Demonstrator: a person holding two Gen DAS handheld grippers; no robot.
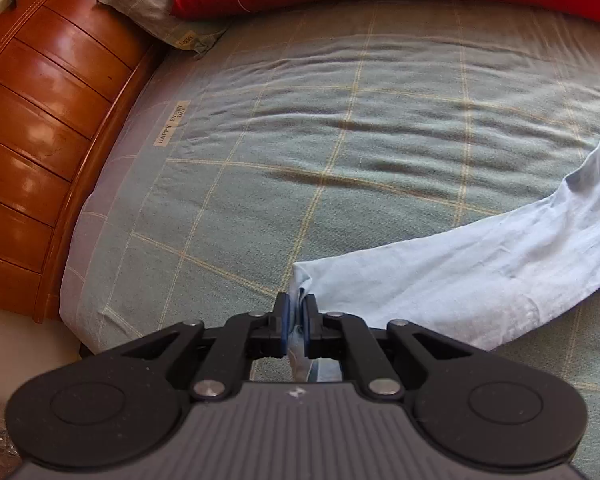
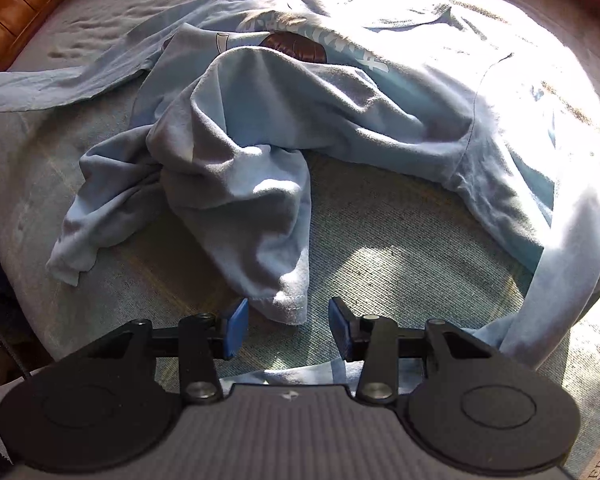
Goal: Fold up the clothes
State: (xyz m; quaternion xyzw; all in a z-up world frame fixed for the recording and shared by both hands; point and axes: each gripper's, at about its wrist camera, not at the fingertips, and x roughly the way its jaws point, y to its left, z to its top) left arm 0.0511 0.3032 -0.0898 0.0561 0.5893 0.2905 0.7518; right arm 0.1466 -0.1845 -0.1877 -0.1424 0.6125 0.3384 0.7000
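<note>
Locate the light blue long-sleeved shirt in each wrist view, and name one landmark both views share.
Left wrist view: one sleeve of the light blue shirt runs from the right edge to the bottom centre, its end pinched in the left gripper.
Right wrist view: the shirt lies crumpled across the centre.
Shared landmark: the wooden headboard, at left.
</note>
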